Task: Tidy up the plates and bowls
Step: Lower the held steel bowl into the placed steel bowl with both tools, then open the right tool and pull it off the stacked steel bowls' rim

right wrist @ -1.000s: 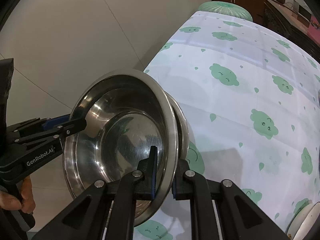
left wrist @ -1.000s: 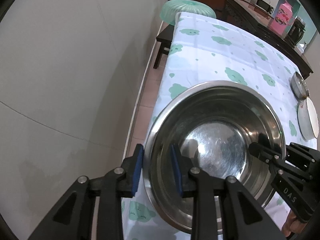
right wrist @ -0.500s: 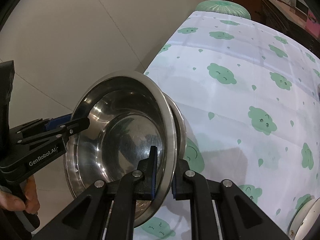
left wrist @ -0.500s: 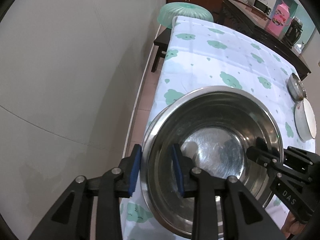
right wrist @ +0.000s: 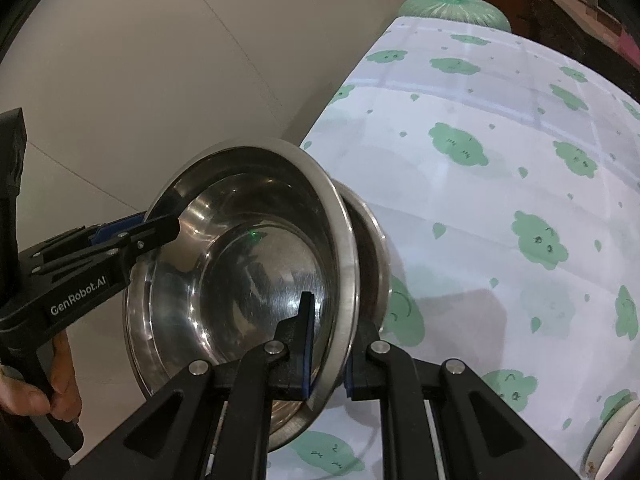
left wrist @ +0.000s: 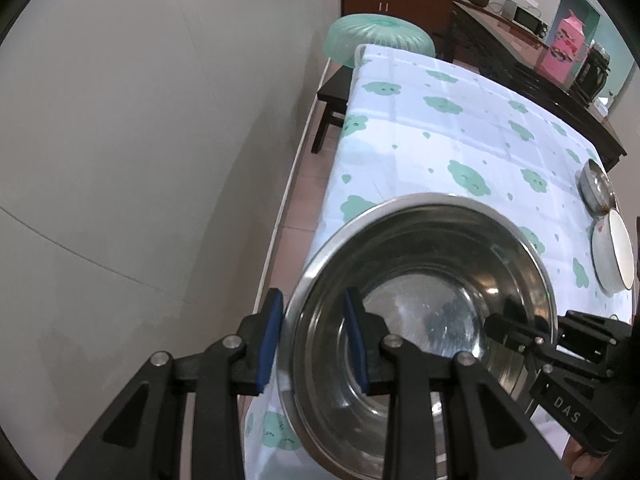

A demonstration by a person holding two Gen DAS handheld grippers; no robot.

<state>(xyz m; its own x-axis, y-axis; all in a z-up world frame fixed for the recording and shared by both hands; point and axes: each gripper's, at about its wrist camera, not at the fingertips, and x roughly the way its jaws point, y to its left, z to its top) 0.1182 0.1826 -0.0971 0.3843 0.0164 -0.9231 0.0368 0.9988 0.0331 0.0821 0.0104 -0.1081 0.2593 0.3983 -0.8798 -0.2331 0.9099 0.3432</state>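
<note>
While both tools point steeply down over the near left corner of the worktop, a large steel bowl is carried between them, tilted so that its hollow faces the cameras. In the right wrist view the right tool is clenched on the bowl's near rim, one blue pad inside the bowl and the other behind the rim, both pressing the metal. A second steel bowl sits nested behind the first in that view, its rim showing just past the front bowl's edge; whether the right tool's outer pad also touches it cannot be told.

The left tool straddles the opposite rim. One blue-faced finger stands inside the bowl and the other outside, with the rim passing between them. A narrow gap shows beside the outer pad, so it does not appear to press the metal, and its jaws stand partly apart.

A hand grips the left tool's handle at the lower left of the right wrist view.

Farther along the worktop, which is covered with a white cloth printed with green clouds, a small steel bowl and a white bowl lie just beside each other near the right edge. Beyond the far end sits a green plastic basin and a dark wooden sideboard.
</note>
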